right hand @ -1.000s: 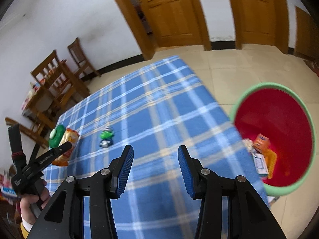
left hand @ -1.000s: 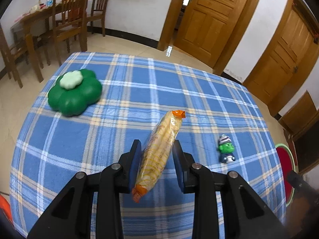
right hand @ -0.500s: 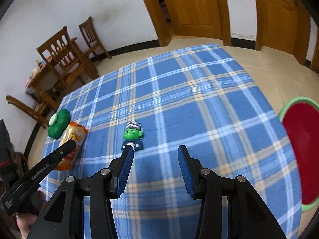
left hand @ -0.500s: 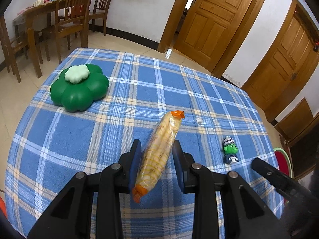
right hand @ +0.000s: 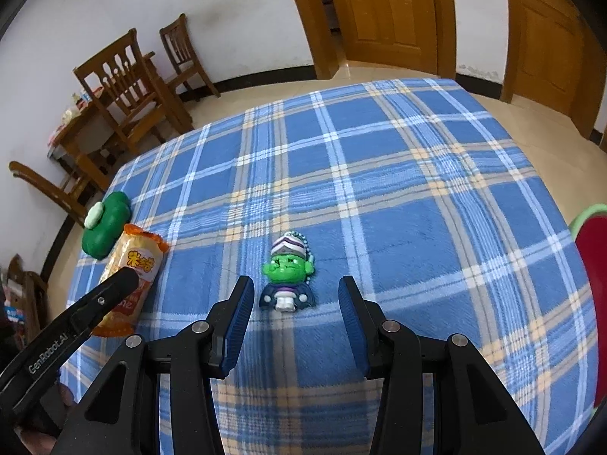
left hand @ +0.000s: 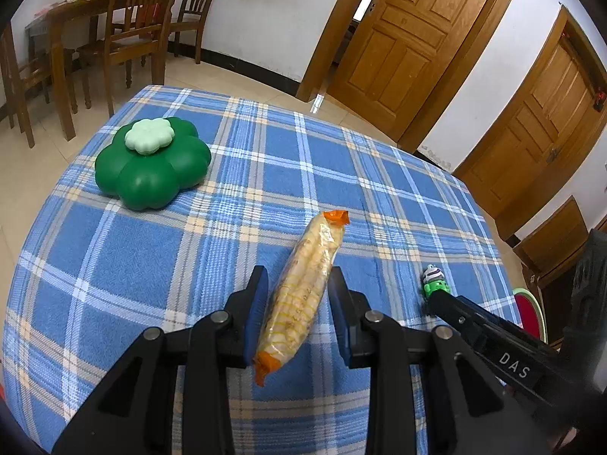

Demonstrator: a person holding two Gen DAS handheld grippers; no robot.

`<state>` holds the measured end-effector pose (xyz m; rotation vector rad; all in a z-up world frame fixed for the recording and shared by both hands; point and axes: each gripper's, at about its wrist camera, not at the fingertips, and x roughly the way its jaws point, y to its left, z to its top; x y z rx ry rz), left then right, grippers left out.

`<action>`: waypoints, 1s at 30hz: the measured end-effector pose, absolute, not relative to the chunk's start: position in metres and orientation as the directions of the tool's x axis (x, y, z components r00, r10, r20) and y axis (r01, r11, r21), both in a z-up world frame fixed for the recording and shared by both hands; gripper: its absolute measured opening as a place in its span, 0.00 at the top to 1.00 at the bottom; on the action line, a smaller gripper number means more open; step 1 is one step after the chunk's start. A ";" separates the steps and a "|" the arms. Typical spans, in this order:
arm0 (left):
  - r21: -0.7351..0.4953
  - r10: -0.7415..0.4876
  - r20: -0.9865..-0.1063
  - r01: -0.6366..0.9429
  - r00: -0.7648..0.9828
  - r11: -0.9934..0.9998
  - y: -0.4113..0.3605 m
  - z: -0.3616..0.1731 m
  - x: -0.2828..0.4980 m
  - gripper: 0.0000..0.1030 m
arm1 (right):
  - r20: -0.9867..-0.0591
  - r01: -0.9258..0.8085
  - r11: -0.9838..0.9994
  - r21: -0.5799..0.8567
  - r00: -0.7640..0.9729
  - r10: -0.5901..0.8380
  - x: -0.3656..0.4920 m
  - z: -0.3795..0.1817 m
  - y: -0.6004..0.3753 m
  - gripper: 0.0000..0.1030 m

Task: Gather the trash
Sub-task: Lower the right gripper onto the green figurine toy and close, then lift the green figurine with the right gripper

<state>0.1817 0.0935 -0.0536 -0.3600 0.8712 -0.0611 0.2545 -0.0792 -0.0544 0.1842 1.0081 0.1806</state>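
An orange and yellow snack packet [left hand: 307, 284] hangs lengthwise between the blue pads of my left gripper [left hand: 297, 288], which is shut on it just above the blue checked tablecloth [left hand: 265, 174]. The right wrist view shows the same packet [right hand: 136, 265] at the left, under one left finger [right hand: 106, 295]. My right gripper [right hand: 294, 295] is open and hovers low over a small green-faced toy figure [right hand: 288, 276], which lies on the cloth just ahead of and between its fingertips. That toy [left hand: 435, 282] also shows in the left wrist view, with a right finger [left hand: 493, 341] reaching to it.
A green clover-shaped box [left hand: 151, 167] sits at the table's far left. A red bin with a green rim [right hand: 592, 265] stands on the floor off the table's right edge. Wooden chairs, a second table and doors line the walls.
My right gripper has swung left from beside the red bin to over the toy figure, staying open. The left gripper has barely moved and keeps its hold on the snack packet.
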 end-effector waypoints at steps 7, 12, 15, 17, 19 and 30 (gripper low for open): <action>-0.341 -0.204 -0.736 -0.092 0.646 0.936 0.094 -0.055 0.182 0.69 | -0.818 -0.090 0.982 0.165 0.544 0.187 0.256 -0.057 -0.068 0.61; -0.348 -0.211 -0.735 -0.091 0.644 0.933 0.094 -0.056 0.182 0.69 | -0.815 -0.101 0.982 0.160 0.547 0.189 0.256 -0.058 -0.068 0.72; -0.356 -0.219 -0.733 -0.089 0.644 0.930 0.094 -0.055 0.181 0.70 | -0.815 -0.086 0.977 0.194 0.540 0.209 0.253 -0.056 -0.074 0.72; -0.357 -0.221 -0.731 -0.086 0.645 0.930 0.093 -0.053 0.180 0.70 | -0.812 -0.077 0.975 0.211 0.541 0.218 0.248 -0.054 -0.080 0.72; -0.361 -0.227 -0.728 -0.080 0.647 0.929 0.092 -0.051 0.178 0.70 | -0.808 -0.070 0.973 0.221 0.546 0.223 0.242 -0.051 -0.087 0.72; -0.362 -0.253 -0.719 -0.037 0.648 0.932 0.072 -0.038 0.163 0.70 | -0.780 -0.028 0.963 0.270 0.580 0.236 0.207 -0.031 -0.122 0.91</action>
